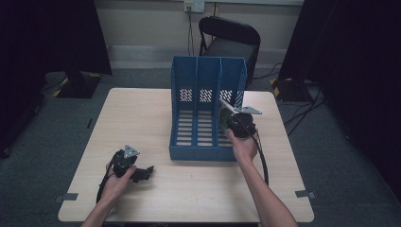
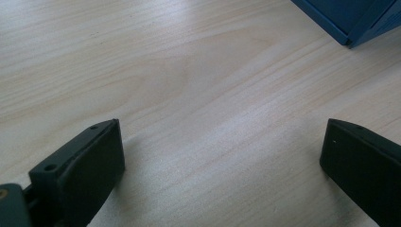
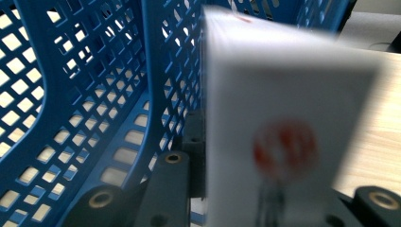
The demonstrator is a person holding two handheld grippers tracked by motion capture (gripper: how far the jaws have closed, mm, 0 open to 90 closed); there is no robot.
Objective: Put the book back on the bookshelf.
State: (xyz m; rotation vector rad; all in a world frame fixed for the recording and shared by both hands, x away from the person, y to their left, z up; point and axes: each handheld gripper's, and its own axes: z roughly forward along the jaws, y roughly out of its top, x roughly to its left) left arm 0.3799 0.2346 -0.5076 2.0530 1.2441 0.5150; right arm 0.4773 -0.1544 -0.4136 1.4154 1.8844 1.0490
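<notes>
Clearly holds a white box (image 3: 283, 94) in the right gripper (image 3: 272, 198), with the jaws closed on its lower part and the flat face standing upright. Carries it just at the right compartment of the blue file rack (image 1: 182, 80), which stands in the middle of the table (image 1: 142, 113) with three compartments side by side, open ends toward the near edge. Shows, in the high view, the box (image 1: 223, 116) above the floor of that right compartment, its long axis running near to far, in line with the dividers. Needs therefore, as a judgement, only a push farther and down along the divider (image 3: 156, 71), with the box kept parallel to it so that no corner catches the perforated wall.

Rests the left gripper (image 1: 142, 174) on the near left of the table, jaws wide apart and empty (image 2: 222, 161), well apart from the rack; so the right hand is the nearer one.

Bears a round red mark on the white face, too blurred to read; no other writing legible.
</notes>
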